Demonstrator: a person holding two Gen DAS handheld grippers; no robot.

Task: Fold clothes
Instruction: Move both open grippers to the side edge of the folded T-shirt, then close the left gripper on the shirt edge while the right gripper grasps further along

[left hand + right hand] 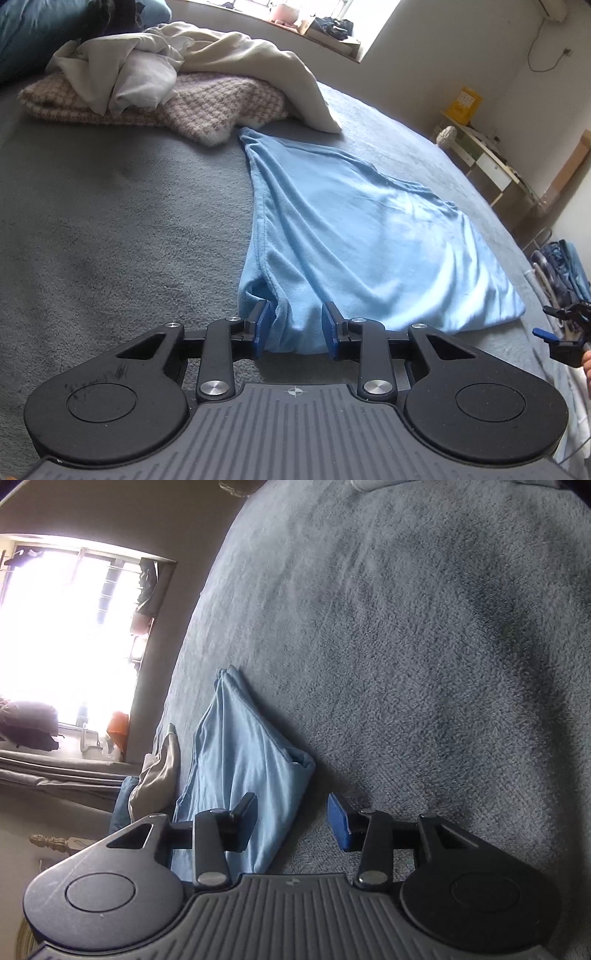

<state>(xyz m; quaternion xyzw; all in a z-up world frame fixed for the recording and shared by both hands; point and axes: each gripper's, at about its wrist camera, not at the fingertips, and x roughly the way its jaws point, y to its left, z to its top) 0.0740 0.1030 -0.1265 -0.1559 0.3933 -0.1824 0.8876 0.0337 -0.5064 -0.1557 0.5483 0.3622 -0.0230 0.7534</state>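
Fleecy pale-blue cloth, that's what we're dealing with: from the left wrist, the blue garment point(354, 236) is spread mostly flat on the grey bed point(110, 221), its far tip almost reaching the heap of cream and houndstooth laundry point(155, 85). The left tongs point(295, 328) stand apart with a bunched bit of the garment's near edge sitting between the pads, not pinched as far as I can see. It looks light, soft and floppy, so I'd guess it sags and drags unless it's held at a hem or corner with both layers caught. From the right wrist, the same garment point(243, 760) lies on the bed point(406, 627), the right tongs point(291, 823) gaping wide, one finger over the cloth, the other over bare bedcover beside the garment's edge. That doubled corner nearest them seems a decent spot to grab.
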